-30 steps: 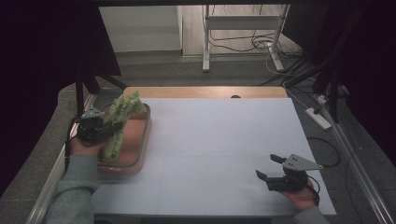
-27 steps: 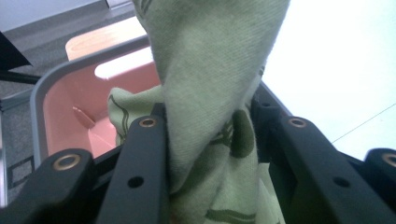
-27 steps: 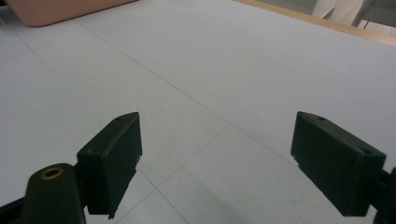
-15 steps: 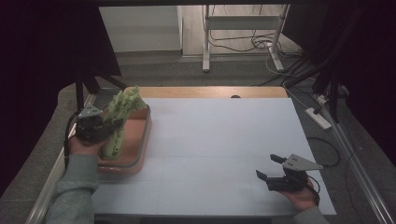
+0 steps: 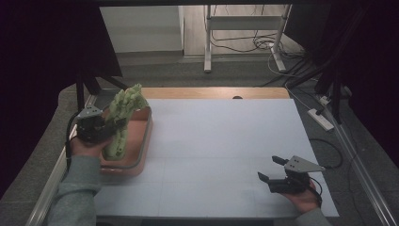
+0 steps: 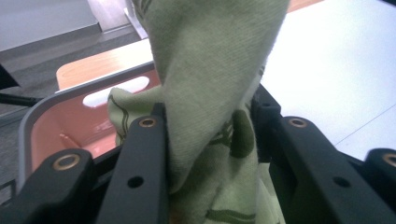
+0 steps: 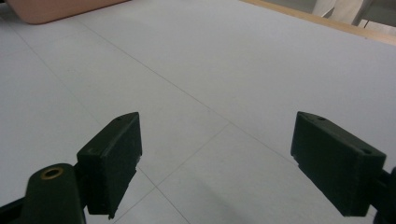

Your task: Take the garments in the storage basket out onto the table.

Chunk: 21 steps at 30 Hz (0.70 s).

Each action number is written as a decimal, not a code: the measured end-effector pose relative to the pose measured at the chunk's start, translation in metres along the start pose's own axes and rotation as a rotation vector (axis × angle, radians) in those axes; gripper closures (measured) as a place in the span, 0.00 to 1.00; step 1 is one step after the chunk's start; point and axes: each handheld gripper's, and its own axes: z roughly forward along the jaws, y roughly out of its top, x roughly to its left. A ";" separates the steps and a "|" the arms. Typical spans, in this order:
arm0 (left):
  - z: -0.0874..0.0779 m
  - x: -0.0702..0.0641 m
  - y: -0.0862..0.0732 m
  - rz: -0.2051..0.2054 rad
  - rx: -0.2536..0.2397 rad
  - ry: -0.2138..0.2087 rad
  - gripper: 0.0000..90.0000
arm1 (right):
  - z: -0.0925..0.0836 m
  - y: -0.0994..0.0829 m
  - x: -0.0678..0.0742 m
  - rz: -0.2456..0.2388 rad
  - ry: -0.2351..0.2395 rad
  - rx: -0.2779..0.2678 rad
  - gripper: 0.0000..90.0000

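A pale green patterned cloth point(image 5: 123, 115) hangs bunched above an orange tray point(image 5: 141, 155) at the table's left side. My left gripper point(image 5: 107, 128) is shut on the cloth, holding it up so its lower part trails into the tray. In the left gripper view the cloth point(image 6: 210, 93) is squeezed between the two black jaws, with the tray's wall point(image 6: 51, 126) behind. My right gripper point(image 5: 272, 170) rests low near the table's front right corner, open, with bare white table between its fingers point(image 7: 114, 158).
The white table top point(image 5: 226, 141) stretches between the two hands. A wooden strip point(image 5: 211, 92) runs along its far edge. Beyond it stand a metal frame and cables on the floor point(image 5: 263, 44). A power strip point(image 5: 320, 120) lies off the right edge.
The left gripper has lifted the cloth slightly higher and a little toward the far side of the tray. The right gripper has not moved.
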 end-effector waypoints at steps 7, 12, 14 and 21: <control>-0.001 -0.006 0.002 -0.003 -0.026 -0.025 0.74 | 0.000 0.000 0.000 -0.001 -0.003 0.000 0.19; -0.001 -0.010 0.003 -0.006 -0.037 -0.051 0.74 | -0.001 0.000 0.000 -0.001 -0.006 0.000 0.19; 0.000 -0.011 0.004 -0.007 -0.041 -0.061 0.74 | -0.001 0.000 0.000 0.000 -0.013 0.000 0.19; 0.002 -0.016 0.005 0.000 -0.046 -0.077 0.74 | -0.001 0.000 -0.001 0.001 -0.015 0.002 0.19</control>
